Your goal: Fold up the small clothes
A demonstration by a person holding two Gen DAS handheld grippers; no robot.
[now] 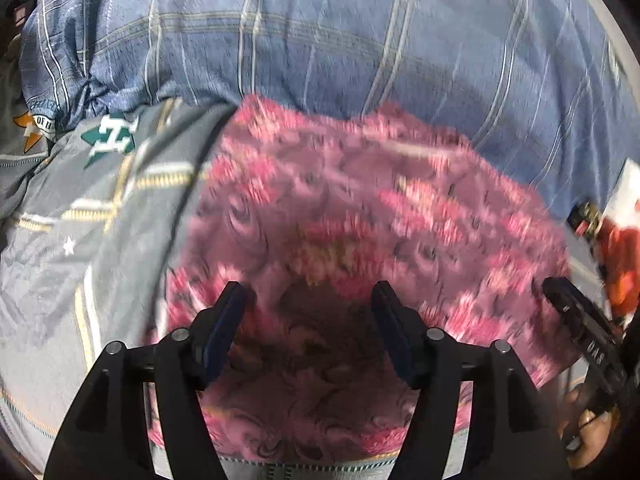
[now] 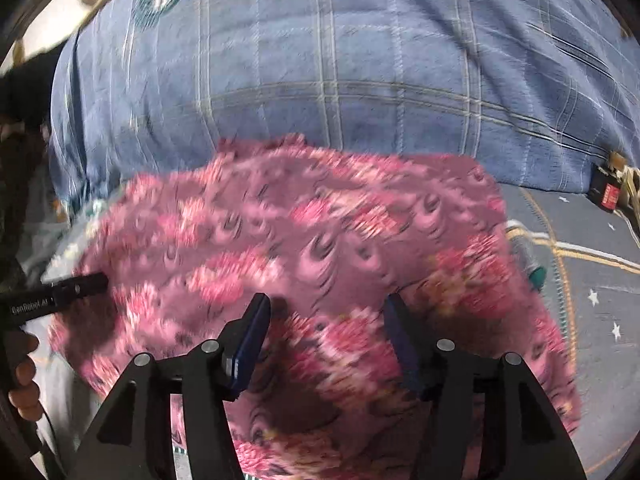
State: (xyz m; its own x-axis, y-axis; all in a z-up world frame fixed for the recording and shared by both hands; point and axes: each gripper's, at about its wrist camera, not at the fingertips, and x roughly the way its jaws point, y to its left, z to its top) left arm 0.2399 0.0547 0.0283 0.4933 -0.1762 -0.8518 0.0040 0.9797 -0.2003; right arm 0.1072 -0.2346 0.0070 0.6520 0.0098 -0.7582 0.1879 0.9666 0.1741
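Observation:
A pink patterned small garment (image 1: 360, 208) lies spread on a grey bedsheet (image 1: 80, 240), blurred by motion. It also shows in the right wrist view (image 2: 320, 248). My left gripper (image 1: 308, 300) is open, its jaws wide apart just over the garment's near edge, holding nothing. My right gripper (image 2: 326, 312) is open too, over the garment's near part. The right gripper's finger (image 1: 576, 320) shows at the right of the left wrist view. The left gripper's finger (image 2: 72, 288) shows at the left of the right wrist view.
A blue plaid quilt (image 1: 340, 40) is bunched up behind the garment, also in the right wrist view (image 2: 360, 60). A red and white object (image 1: 620, 248) lies at the right. A dark box with a red label (image 2: 606, 192) sits at the quilt's right edge.

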